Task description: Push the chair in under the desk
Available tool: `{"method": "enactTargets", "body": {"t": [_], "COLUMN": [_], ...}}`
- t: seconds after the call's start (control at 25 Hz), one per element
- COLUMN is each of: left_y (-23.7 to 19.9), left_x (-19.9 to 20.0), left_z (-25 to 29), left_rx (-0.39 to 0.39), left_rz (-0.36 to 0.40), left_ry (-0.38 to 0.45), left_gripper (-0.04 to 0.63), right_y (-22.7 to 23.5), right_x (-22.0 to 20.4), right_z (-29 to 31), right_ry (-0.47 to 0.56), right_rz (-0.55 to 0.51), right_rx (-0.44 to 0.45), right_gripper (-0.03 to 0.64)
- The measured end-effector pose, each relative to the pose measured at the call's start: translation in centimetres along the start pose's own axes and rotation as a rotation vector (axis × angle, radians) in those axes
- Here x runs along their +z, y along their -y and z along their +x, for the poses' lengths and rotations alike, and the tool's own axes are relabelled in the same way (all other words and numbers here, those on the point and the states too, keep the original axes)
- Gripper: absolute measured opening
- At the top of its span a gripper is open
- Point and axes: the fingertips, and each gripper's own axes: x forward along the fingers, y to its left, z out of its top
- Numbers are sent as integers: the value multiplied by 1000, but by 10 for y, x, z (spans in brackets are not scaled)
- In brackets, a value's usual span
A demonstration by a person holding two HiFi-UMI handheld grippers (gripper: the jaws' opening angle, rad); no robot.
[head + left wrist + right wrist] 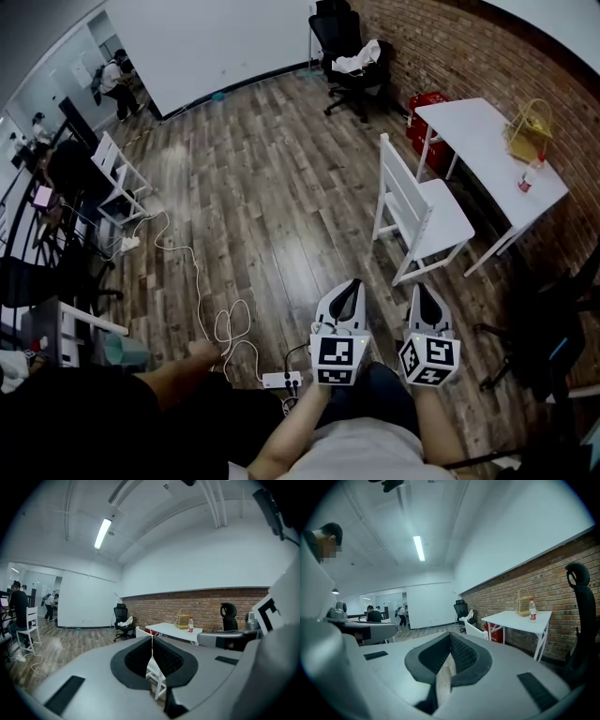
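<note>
Chair stands ahead of the left gripper and right gripper, pulled out from the desk beyond it. Both grippers are closed and empty. Best to step closer, press both tips on the backrest, and push evenly.

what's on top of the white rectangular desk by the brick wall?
On the white rectangular desk stand a yellow wire basket and a small clear plastic bottle with a red label, apart from each other. What the basket holds cannot be made out.
</note>
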Motion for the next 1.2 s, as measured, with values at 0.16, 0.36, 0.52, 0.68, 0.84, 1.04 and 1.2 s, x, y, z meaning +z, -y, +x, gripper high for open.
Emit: {"method": "enactTargets", "body": {"t": [0.16,0.36,0.52,0.68,0.84,1.04,1.2], "left_y": [-11,-32,-50,-60,-68,-74,-81], "left_x": [-1,0,8,17,30,49,58], "left_z": [23,56,97,145,191,254,294], "left_rx": [8,34,58,66,60,45,28], "left_rz": [-16,-24,-26,-24,-20,-11,0], "left_ry": [-10,-18,-25,-29,-31,-35,-39], "left_gripper": [18,20,18,20,18,20,20], "right_y": [3,9,20,37,56,85,99], "right_x": [1,5,17,27,40,61,70], "right_z": [27,71,116,160,203,259,295], "right_ry": [-18,-26,-30,-35,-40,-43,-45], "right_rz": [-2,-1,2,7,8,16,26], "right_rx": [10,19,33,40,37,25,19], "right_gripper": [15,15,15,15,15,15,15]}}
